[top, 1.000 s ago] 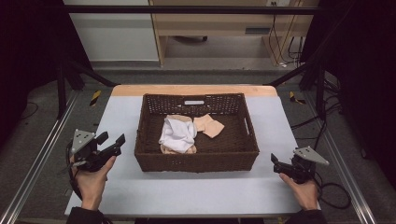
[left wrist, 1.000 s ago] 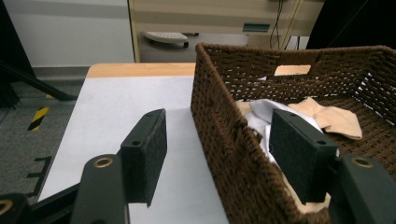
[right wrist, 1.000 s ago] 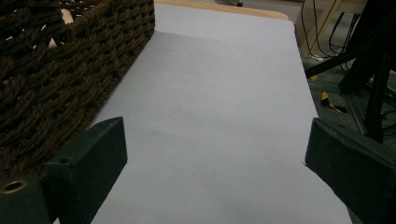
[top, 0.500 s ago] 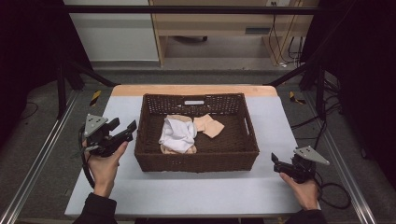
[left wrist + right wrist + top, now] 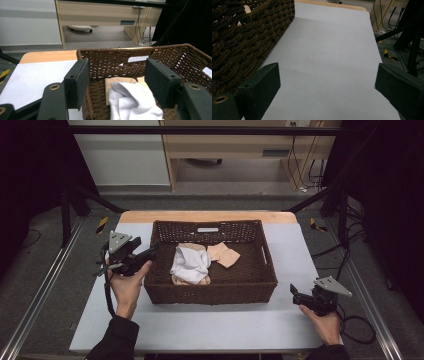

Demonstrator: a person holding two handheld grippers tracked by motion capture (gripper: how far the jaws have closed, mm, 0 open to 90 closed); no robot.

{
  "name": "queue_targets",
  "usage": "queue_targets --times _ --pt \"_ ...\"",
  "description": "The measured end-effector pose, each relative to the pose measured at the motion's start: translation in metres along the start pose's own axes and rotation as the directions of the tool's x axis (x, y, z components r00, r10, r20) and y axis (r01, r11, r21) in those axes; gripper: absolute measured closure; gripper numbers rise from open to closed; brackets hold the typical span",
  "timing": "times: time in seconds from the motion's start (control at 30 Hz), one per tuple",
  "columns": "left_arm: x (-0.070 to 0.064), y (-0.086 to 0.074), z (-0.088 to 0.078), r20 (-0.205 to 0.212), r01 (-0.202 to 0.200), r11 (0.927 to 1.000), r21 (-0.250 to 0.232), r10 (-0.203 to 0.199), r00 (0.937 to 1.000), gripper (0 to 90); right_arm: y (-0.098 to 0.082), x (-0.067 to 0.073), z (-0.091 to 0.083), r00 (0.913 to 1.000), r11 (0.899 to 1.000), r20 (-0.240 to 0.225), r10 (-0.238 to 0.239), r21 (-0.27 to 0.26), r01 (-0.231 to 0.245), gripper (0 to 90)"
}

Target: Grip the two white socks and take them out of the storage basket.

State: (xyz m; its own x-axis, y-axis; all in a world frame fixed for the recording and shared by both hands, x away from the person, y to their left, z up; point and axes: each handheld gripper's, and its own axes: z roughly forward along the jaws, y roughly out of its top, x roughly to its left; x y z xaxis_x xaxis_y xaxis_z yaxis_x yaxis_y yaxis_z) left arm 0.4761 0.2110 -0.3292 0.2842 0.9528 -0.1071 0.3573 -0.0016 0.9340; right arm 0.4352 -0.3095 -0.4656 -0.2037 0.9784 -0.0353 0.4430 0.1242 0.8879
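Jaws on your left gripper (image 5: 150,253) stand wide open with nothing between them, at the left rim of the wicker basket (image 5: 210,292); your right gripper (image 5: 295,295) rests open on the pale grey surface (image 5: 200,325). No writing is readable. Inside the basket, a white cloth (image 5: 190,262) lies on tan cloths (image 5: 223,254).

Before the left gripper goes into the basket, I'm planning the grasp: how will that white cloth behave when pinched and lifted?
The white cloth lies crumpled in soft folds, so it probably hangs limp and drapes off the jaws. It looks thin, so likely light. It rests on a tan cloth in the wicker basket, which might drag along. The left gripper is open beside the basket's rim.
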Motion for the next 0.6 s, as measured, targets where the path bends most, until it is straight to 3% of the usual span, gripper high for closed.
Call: queue_targets --times 0.5,0.6 --pt "-0.023 0.012 0.035 0.014 -0.047 0.9987 0.019 0.047 0.9988 33.8 0.0 0.0 0.001 1.0 1.0 -0.002 0.0 0.003 0.0 6.6" --pt "-0.027 0.012 0.045 0.014 -0.038 0.9989 0.029 0.037 0.9992 31.6 0.0 0.0 0.0 1.0 1.0 -0.003 0.005 0.004 -0.005 6.6"
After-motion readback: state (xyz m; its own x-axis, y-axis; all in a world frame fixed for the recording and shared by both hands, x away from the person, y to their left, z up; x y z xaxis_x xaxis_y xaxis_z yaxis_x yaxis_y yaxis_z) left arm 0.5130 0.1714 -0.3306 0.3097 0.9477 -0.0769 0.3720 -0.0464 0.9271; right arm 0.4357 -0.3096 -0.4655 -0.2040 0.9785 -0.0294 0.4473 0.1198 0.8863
